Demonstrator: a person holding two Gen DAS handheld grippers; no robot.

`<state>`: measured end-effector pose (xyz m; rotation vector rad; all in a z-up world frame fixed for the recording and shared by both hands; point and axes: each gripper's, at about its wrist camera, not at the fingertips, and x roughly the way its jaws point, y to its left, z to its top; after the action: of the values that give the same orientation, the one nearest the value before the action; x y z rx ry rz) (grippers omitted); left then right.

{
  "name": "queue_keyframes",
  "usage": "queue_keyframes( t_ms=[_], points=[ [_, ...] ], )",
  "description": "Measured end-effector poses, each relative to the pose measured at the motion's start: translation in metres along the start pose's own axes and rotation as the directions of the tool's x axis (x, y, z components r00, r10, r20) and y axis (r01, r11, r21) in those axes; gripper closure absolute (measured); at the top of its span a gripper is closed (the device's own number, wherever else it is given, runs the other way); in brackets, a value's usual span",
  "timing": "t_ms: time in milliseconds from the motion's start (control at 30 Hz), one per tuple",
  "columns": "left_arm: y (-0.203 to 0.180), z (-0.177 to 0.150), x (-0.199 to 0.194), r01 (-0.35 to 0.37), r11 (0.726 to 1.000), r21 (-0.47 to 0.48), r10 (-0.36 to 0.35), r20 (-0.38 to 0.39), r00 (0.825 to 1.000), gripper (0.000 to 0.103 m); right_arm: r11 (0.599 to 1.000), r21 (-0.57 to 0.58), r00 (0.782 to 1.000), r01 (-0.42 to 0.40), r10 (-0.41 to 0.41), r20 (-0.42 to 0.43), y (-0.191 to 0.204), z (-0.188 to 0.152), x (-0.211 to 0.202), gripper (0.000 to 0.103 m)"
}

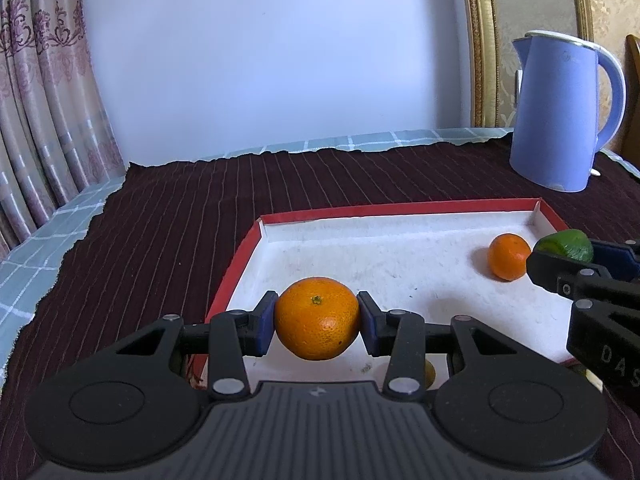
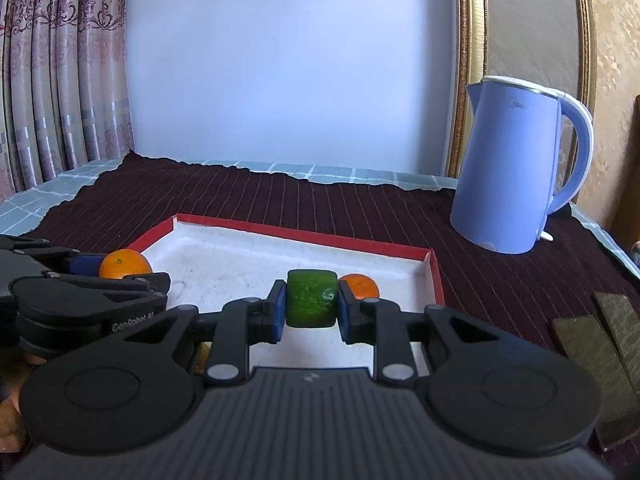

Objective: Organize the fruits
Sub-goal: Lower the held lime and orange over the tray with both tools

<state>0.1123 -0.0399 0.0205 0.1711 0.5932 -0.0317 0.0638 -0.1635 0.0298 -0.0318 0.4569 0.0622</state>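
My left gripper is shut on an orange, held over the near left part of a white tray with a red rim. My right gripper is shut on a green fruit, squeezed flat at its sides, above the same tray. A smaller orange lies in the tray's far right corner; in the right wrist view this small orange shows just behind the right pad. The green fruit and the right gripper's fingers enter the left wrist view at the right edge.
A blue electric kettle stands on the dark striped cloth behind the tray to the right. Curtains hang at the left, a gold-framed panel at the right. Dark flat objects lie at the right. Something yellowish shows under the left gripper.
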Motion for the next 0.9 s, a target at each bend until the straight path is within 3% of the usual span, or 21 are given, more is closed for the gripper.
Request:
queue_keyframes(
  t_ms=[900],
  points=[
    [-0.005,0.015,0.036,-0.030,1.000,0.006,0.030,-0.037,0.999,0.062,1.000,-0.002,0.999,0.016,-0.016,-0.032,-0.005,0.013,0.035,0.079]
  ],
)
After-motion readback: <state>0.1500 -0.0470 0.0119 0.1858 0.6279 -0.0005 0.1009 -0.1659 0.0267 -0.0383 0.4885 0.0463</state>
